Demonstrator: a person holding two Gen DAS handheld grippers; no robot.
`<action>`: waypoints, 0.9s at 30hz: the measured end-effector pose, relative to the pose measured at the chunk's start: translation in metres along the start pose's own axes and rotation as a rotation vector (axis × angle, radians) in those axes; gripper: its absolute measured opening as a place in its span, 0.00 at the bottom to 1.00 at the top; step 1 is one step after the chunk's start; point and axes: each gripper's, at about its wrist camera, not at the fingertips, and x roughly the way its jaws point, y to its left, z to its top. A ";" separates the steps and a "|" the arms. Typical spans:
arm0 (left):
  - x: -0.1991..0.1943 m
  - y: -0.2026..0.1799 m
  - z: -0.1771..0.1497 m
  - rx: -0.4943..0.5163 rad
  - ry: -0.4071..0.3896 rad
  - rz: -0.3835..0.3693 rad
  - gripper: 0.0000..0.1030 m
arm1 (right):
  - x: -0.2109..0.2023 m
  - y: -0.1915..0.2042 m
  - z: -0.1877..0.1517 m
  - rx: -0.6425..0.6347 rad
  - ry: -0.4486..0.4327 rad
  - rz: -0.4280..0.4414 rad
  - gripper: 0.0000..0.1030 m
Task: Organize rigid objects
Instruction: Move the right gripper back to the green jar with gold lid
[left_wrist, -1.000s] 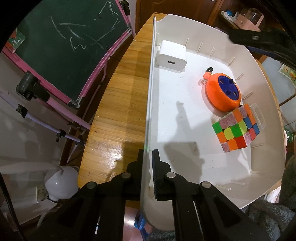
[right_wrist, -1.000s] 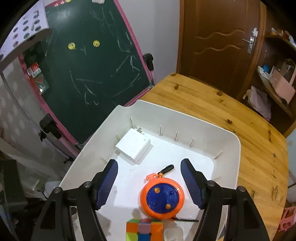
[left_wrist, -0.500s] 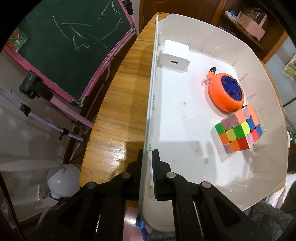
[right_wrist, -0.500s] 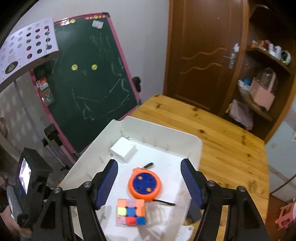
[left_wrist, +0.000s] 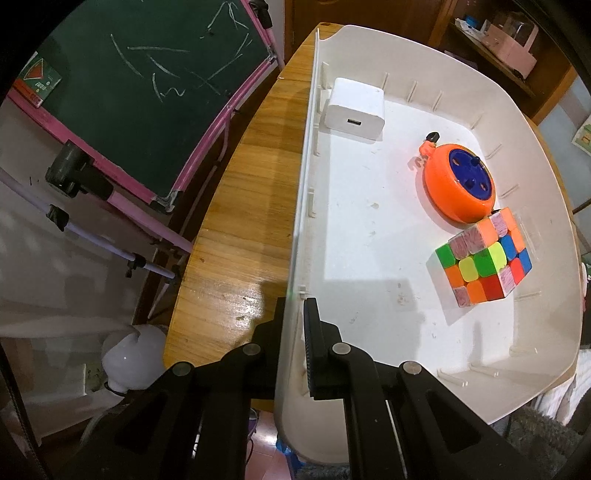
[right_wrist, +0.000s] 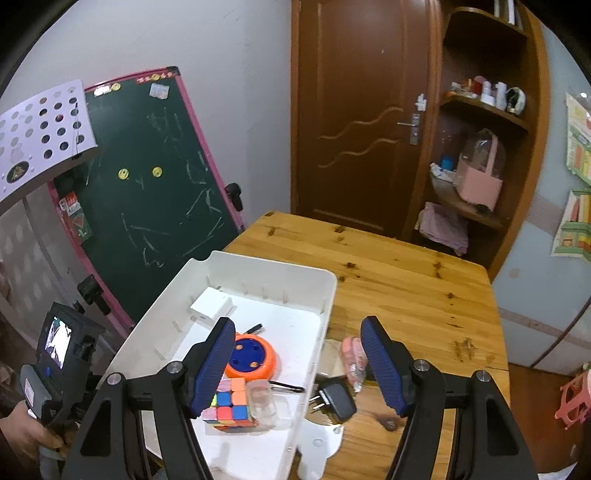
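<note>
A white plastic bin sits on the wooden table. It holds a white charger block, an orange and blue reel, a colourful puzzle cube and a small clear box. My left gripper is shut on the bin's left wall near its front corner. My right gripper is open and empty, high above the bin's right wall. A black plug adapter and a pink object lie on the table right of the bin.
A green chalkboard with a pink frame stands left of the table. The wooden table extends to the right and back. A door and shelves stand behind it. A white flat piece lies at the table's front edge.
My right gripper has risen and pulled back from just above the orange reel, so the whole bin and table now show. My left gripper keeps its hold on the bin wall.
</note>
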 end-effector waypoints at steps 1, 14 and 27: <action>0.000 0.000 0.000 0.001 0.001 0.001 0.07 | -0.002 -0.002 -0.001 0.001 -0.006 -0.007 0.69; 0.000 0.000 0.000 -0.001 0.011 -0.006 0.07 | -0.008 -0.027 -0.006 0.049 -0.017 -0.068 0.69; 0.001 0.000 -0.002 0.008 0.021 -0.027 0.07 | 0.037 -0.074 -0.025 0.139 0.107 -0.138 0.69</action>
